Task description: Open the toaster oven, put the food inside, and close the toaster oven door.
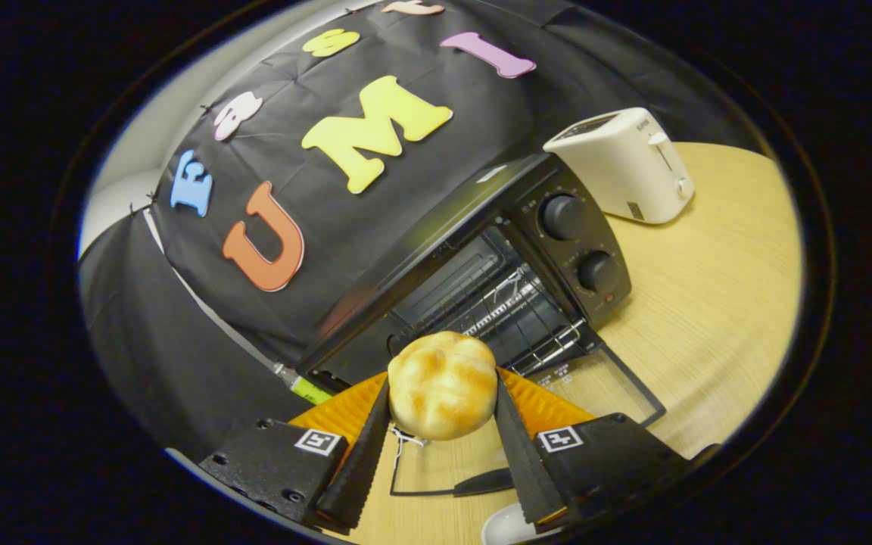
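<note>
Gripper (pixel 442 412) fingers clamped on both sides of round bread bun (pixel 442 384), held above open toaster oven (pixel 481 295) door; looks light, soft, squashable, so side grip stays gentle

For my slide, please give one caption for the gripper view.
Claw holds a bun before the open toaster oven.

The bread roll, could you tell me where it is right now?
In the gripper view, the bread roll is clamped between the gripper's two fingers, held above the lowered glass door, just in front of the open toaster oven.
</note>
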`<state>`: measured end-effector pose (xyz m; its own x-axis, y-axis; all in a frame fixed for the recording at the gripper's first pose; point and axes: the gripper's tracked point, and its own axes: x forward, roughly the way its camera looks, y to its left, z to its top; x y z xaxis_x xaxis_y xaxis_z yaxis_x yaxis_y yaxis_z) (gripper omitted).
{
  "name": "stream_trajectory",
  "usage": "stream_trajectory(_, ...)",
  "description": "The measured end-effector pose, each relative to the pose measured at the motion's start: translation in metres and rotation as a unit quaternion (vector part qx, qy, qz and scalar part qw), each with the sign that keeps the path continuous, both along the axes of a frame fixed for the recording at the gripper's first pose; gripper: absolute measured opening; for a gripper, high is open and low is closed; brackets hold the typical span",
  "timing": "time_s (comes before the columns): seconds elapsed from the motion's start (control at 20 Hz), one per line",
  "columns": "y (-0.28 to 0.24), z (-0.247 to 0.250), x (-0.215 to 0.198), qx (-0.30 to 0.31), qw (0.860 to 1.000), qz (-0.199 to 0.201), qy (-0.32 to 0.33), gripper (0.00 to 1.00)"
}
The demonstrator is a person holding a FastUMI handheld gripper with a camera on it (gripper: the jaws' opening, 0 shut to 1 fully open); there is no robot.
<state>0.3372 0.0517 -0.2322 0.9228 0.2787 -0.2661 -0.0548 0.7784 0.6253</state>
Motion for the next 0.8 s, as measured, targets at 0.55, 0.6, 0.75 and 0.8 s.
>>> stream_trajectory(0.55, 0.016, -0.01, 0.087, -0.082, 0.996, -0.036, 0.001, 0.81)
stream_trajectory(0.6, 0.015, -0.01, 0.094, -0.091, 0.995, -0.042, -0.006, 0.81)
stream_trajectory(0.75, 0.021, -0.01, 0.106, -0.097, 0.994, -0.05, -0.018, 0.84)
stream_trajectory(0.8, 0.023, -0.013, 0.108, -0.092, 0.994, -0.05, -0.013, 0.86)
